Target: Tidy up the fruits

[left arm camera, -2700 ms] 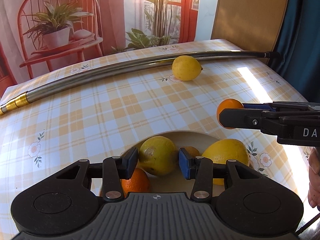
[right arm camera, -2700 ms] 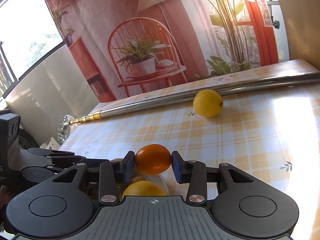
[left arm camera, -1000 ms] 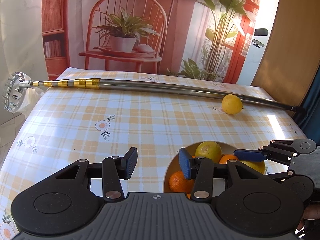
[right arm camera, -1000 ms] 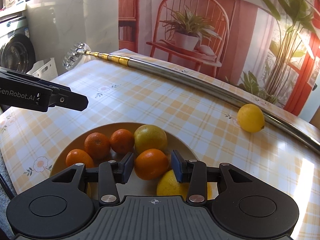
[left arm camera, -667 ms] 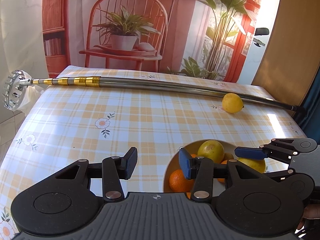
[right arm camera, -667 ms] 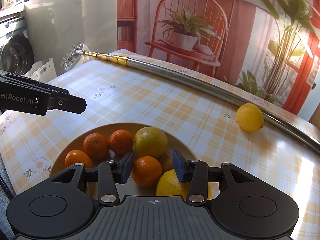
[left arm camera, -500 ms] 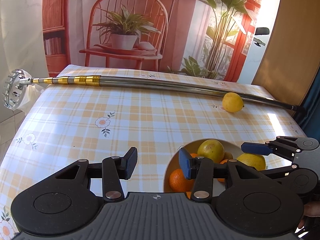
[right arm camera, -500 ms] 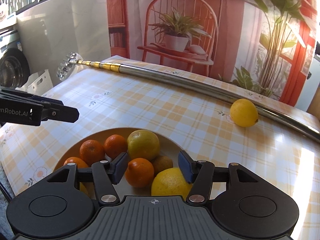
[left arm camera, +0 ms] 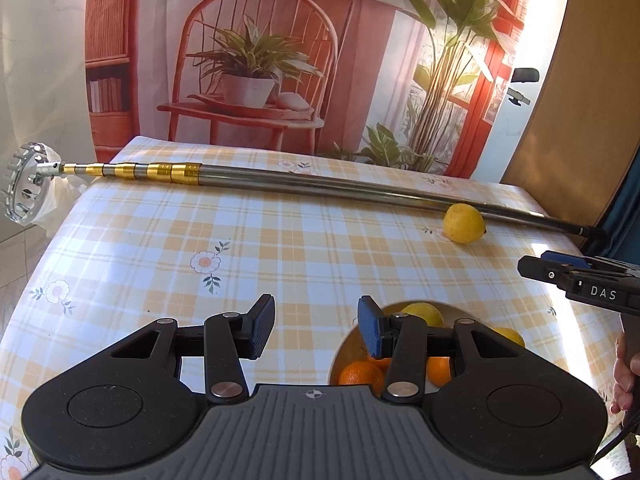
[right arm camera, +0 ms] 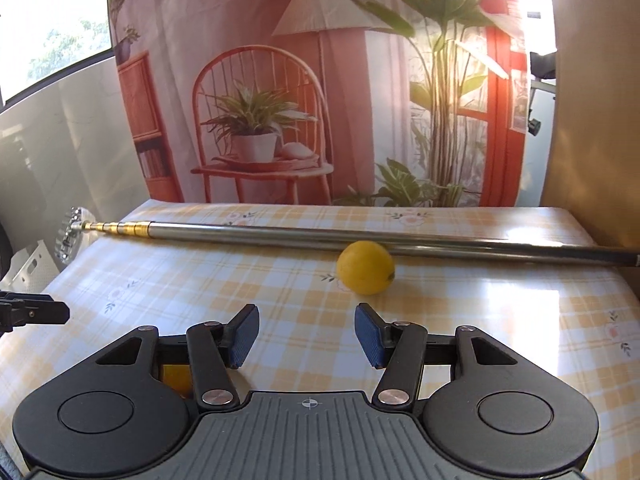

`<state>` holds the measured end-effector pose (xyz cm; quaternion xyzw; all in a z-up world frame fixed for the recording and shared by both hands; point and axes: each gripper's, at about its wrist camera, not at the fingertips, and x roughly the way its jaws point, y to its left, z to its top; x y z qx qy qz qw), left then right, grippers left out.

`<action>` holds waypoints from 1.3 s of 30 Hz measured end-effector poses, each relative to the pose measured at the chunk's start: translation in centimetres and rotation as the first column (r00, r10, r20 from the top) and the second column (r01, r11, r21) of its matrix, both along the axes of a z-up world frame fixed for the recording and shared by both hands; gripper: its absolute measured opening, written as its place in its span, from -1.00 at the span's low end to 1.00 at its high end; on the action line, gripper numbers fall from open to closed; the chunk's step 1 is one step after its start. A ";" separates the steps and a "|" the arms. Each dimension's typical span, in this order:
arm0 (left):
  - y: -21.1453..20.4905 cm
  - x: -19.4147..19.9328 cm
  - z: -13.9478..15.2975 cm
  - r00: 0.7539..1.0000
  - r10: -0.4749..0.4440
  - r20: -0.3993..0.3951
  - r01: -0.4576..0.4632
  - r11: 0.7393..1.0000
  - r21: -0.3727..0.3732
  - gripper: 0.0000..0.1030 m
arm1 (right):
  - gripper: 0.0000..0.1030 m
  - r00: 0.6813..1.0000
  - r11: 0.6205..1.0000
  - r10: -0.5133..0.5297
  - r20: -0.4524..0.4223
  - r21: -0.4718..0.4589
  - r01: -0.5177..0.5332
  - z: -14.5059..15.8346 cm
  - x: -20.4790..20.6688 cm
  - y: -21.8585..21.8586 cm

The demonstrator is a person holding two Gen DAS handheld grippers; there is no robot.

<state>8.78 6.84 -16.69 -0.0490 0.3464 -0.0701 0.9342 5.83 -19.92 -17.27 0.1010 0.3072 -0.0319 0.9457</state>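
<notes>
A loose yellow lemon [left arm camera: 464, 223] [right arm camera: 365, 267] lies on the checked tablecloth beside a long metal pole. In the left wrist view a tan bowl [left arm camera: 347, 348] holds oranges [left arm camera: 358, 373] and lemons [left arm camera: 425, 314], partly hidden behind my left gripper [left arm camera: 316, 328], which is open and empty just left of the bowl. My right gripper [right arm camera: 305, 336] is open and empty, pointing at the loose lemon a short way ahead. It also shows at the right edge of the left wrist view as the right gripper's finger [left arm camera: 560, 274], above the bowl's right side.
A telescopic metal pole [left arm camera: 320, 186] [right arm camera: 360, 238] with a round toothed head [left arm camera: 22, 184] crosses the far side of the table. A printed backdrop hangs behind. A hand [left arm camera: 624, 376] shows at the right edge. The left gripper's tip [right arm camera: 32, 312] is at the left.
My right gripper let go of the orange in the bowl, opened wider, lifted away and swung toward the loose lemon. My left gripper stayed open and barely moved.
</notes>
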 end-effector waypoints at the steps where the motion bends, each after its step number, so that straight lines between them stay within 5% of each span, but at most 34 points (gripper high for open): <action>1: 0.1 0.2 0.4 1.000 0.006 0.013 -0.006 1.000 0.004 -0.06 | -0.01 1.000 1.000 -0.019 0.015 0.001 0.019 0.3 0.0 -0.9; 12: 0.4 2.8 3.6 0.996 0.030 0.085 -0.028 0.999 -0.029 -0.06 | -0.01 0.987 0.992 -0.125 0.099 -0.016 0.127 2.0 -0.3 -6.7; 26: -6.1 7.8 3.4 0.983 -0.154 0.100 0.155 0.988 0.003 -0.06 | -0.01 0.994 0.994 -0.102 0.035 -0.022 0.103 -1.5 1.5 -7.6; 39: -10.2 15.3 1.0 0.982 -0.190 -0.001 0.189 0.977 -0.095 -0.07 | -0.01 0.999 1.000 0.001 -0.038 -0.022 -0.002 -5.4 6.0 -7.9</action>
